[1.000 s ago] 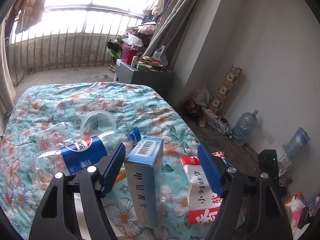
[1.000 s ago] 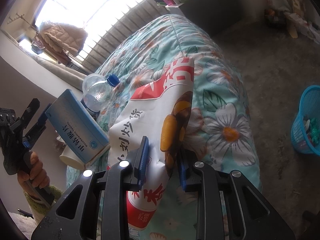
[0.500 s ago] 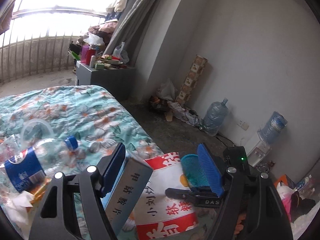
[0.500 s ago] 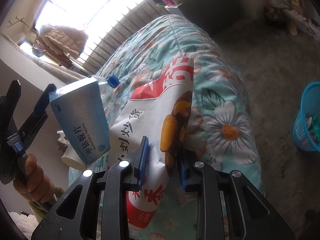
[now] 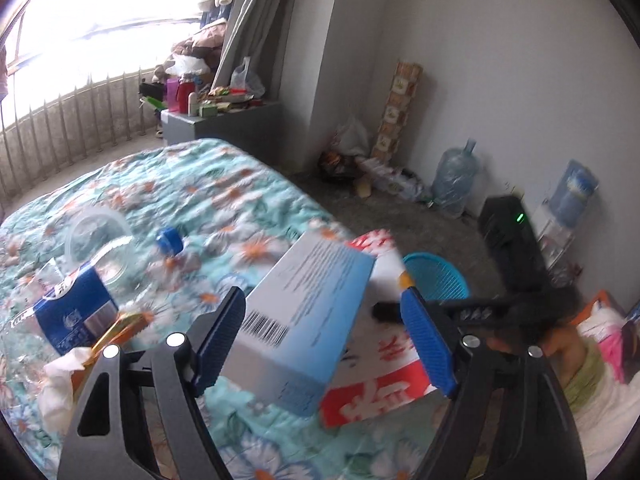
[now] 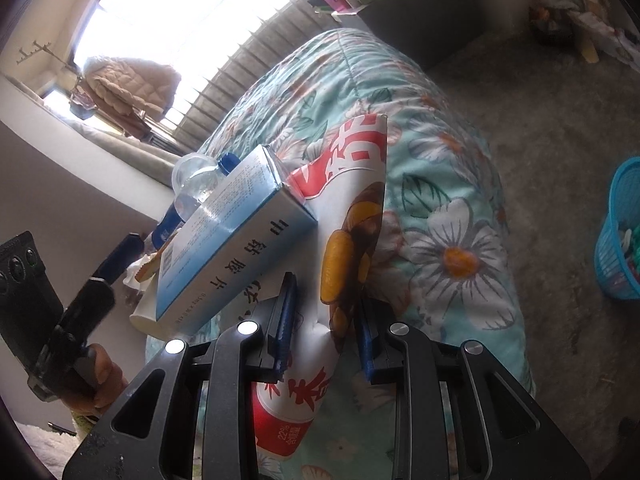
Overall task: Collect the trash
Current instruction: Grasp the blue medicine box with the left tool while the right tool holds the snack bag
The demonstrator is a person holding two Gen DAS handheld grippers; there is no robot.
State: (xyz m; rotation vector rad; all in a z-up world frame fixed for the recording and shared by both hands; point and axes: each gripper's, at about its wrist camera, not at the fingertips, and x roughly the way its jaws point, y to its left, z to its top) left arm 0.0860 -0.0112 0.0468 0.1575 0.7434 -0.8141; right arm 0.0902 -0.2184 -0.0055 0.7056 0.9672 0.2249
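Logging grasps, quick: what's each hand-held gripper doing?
Left hand-held gripper: open, blue cardboard box between its fingers.
Right hand-held gripper: closed on red-and-white snack bag.

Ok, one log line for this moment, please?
left gripper: open, blue box between fingers, hold unclear | right gripper: shut on snack bag on quilt | blue basket: on floor beside bed

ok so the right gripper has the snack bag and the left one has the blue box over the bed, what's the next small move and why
Probably carry the blue box rightward toward the blue basket on the floor. The box looks loose between the left hand-held gripper's wide-set fingers, so move gently. The right hand-held gripper is pinching the snack bag, which lies on the bed.
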